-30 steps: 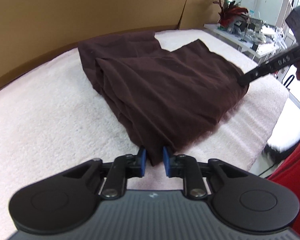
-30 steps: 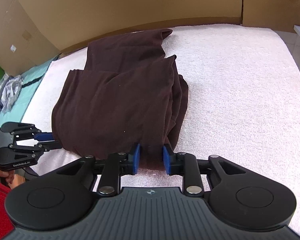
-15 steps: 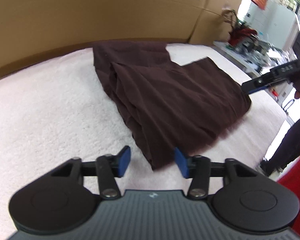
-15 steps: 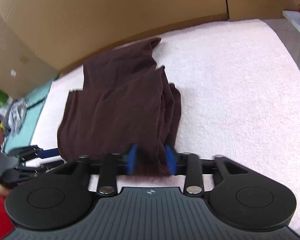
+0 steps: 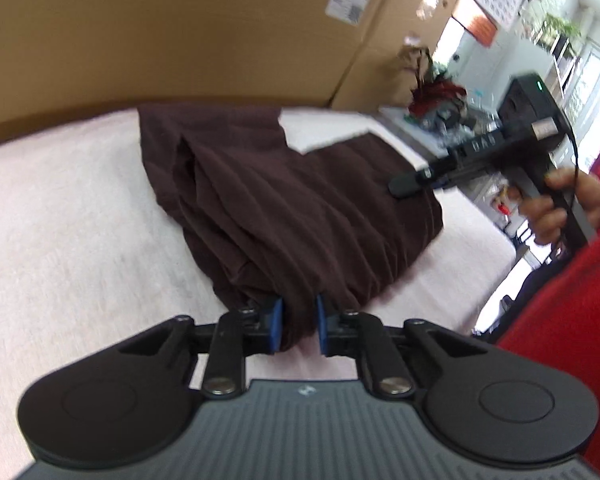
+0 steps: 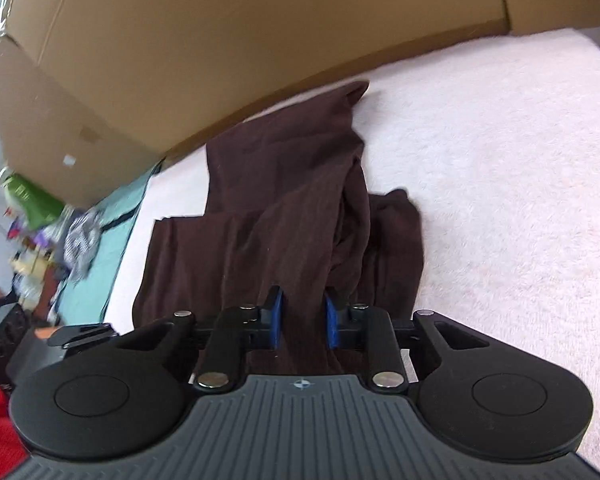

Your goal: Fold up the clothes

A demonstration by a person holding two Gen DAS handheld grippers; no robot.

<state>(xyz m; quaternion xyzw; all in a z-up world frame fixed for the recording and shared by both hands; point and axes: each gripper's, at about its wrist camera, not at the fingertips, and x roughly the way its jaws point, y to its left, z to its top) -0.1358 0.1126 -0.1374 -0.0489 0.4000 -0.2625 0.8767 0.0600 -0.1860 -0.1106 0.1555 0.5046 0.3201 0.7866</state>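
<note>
Left hand-held gripper: jaws closing, blue pads pinching the near corner of the dark brown garment, cloth bunched between them. Right hand-held gripper: jaws closing as well, blue pads pressed against a fold of the same garment at its near edge, fabric running down between the fingers. Garment spread in loose folds and wrinkles on the pale pink fleecy cover of the worktop, one narrower part reaching toward the cardboard boxes at the far side, a wider part nearer the grippers. Seen from the left wrist: right hand-held gripper held over the garment's far right edge, gripped by a hand in a red sleeve. Blurred around the edges in both views. Teal cloth and a jumble of coloured items beyond the worktop's left end in the right wrist view; cluttered shelf with a plant at upper right in the left wrist view.
</note>
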